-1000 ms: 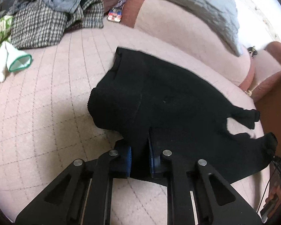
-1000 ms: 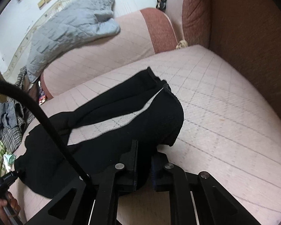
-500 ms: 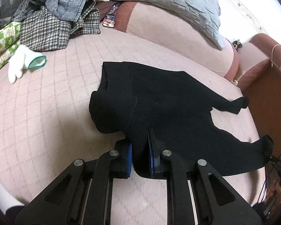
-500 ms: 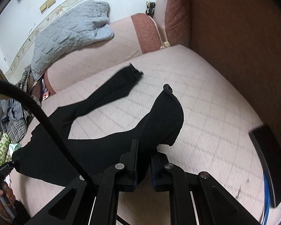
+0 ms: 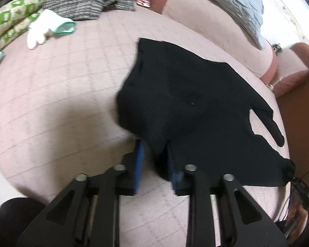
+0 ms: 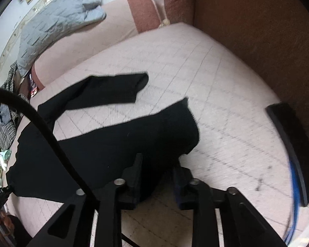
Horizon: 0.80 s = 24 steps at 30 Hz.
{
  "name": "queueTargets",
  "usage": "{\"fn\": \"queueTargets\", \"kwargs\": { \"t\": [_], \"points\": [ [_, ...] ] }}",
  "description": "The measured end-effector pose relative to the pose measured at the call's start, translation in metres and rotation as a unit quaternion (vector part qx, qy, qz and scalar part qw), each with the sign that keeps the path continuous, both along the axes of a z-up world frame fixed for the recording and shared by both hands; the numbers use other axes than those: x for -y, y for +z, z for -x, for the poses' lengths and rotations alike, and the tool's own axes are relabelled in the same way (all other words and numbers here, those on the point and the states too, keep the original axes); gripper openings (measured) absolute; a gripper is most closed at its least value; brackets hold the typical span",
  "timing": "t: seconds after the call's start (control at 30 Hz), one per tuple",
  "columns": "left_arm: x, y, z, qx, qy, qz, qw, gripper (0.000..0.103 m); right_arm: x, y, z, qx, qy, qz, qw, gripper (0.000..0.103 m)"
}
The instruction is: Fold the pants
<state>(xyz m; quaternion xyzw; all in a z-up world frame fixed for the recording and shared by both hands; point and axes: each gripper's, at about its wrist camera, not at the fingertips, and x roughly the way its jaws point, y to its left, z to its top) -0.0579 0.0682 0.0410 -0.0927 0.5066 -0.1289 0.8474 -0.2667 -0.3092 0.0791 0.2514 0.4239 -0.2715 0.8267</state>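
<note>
Both claws have just spread apart: left claw (image 5: 153,160) released, waistband of the black pants (image 5: 187,107) slack between its pads; right claw (image 6: 157,175) released too, the near leg cuff loose in the gap. So the spread-out step looks finished. Pants lie flat on the pink sofa seat (image 5: 57,94), legs splayed, far leg (image 6: 105,91) beyond, unfolded.
</note>
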Motion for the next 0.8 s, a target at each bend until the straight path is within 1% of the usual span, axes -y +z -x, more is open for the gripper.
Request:
{"fn": "queueTargets", "kwargs": {
  "t": [0.07,0.13,0.17,0.23,0.3,0.33,0.4,0.47,0.5,0.6,0.7,0.8],
  "points": [
    [-0.010,0.006,0.002,0.007,0.008,-0.002,0.9999,0.032,-0.004,0.008,0.000,0.009,0.003,0.009,1.000,0.026],
    [-0.012,0.013,0.002,0.013,0.008,-0.003,0.9999,0.032,-0.004,0.015,-0.002,0.029,0.016,0.010,0.999,0.026],
    [-0.012,0.018,0.002,0.020,0.011,-0.012,0.9997,0.032,-0.004,0.018,-0.004,0.036,0.021,0.011,0.999,0.026],
    [-0.012,0.028,0.002,0.043,0.017,-0.030,0.9985,0.032,-0.006,0.026,-0.013,0.036,0.022,0.020,0.999,0.027],
    [-0.012,0.038,-0.001,0.062,0.017,-0.023,0.9977,0.032,-0.008,0.034,-0.024,0.048,0.025,0.024,0.998,0.027],
    [-0.011,0.040,-0.005,0.063,0.013,-0.019,0.9977,0.032,-0.009,0.036,-0.033,0.052,0.034,0.023,0.998,0.028],
    [-0.005,0.041,-0.015,0.058,-0.001,-0.010,0.9982,0.032,-0.012,0.040,-0.053,0.055,0.056,0.022,0.997,0.038],
    [0.004,0.041,-0.026,0.050,-0.017,0.002,0.9986,0.032,-0.014,0.040,-0.074,0.053,0.079,0.029,0.995,0.043],
    [0.009,0.041,-0.032,0.048,-0.027,0.008,0.9984,0.032,-0.015,0.040,-0.089,0.045,0.095,0.039,0.994,0.043],
    [0.030,0.041,-0.048,0.050,-0.058,0.000,0.9970,0.032,-0.008,0.037,-0.121,0.027,0.116,0.058,0.991,0.044],
    [0.049,0.038,-0.068,0.045,-0.088,-0.002,0.9951,0.032,0.004,0.032,-0.153,0.016,0.137,0.055,0.989,0.048],
    [0.063,0.036,-0.088,0.036,-0.101,-0.001,0.9942,0.032,0.010,0.022,-0.184,-0.005,0.177,0.054,0.983,0.048]
  ]
}}
